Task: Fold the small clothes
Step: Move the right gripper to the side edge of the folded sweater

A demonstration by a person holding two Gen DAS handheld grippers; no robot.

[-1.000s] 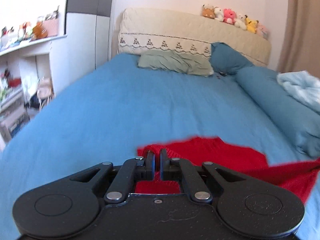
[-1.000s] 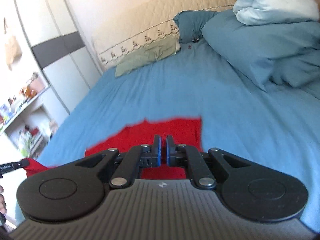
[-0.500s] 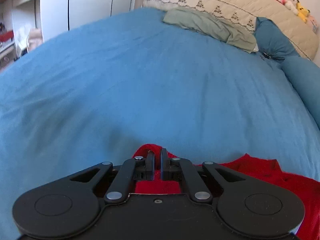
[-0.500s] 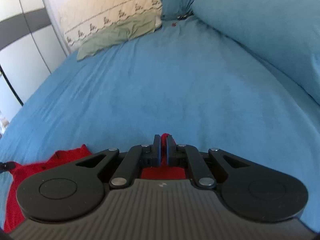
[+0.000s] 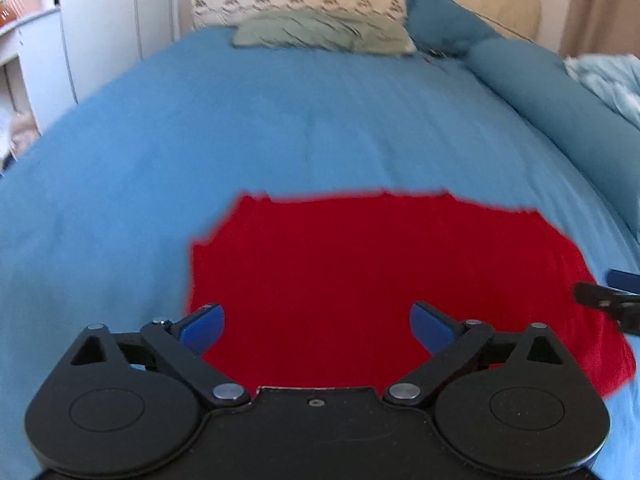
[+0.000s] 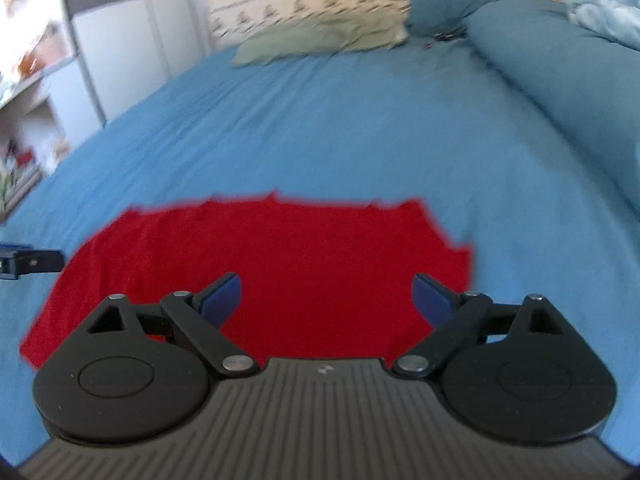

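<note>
Cloth first, left wrist view: red garment [image 5: 384, 280] lies flat on the bed [image 5: 280, 128], long axis crosswise, directly ahead of the spread, empty left gripper [image 5: 316, 324]. Right wrist view: right gripper [image 6: 326, 296] equally spread, equally near.

Left tool [image 5: 317, 322] fingers spread wide; right tool [image 6: 327, 294] likewise, both empty.

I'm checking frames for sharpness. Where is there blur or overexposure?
Left wrist view: the red garment has smeared edges and the green pillow is streaked; the left gripper is sharp. Right wrist view: the headboard is blurred, and the shelves at left look washed out.
</note>
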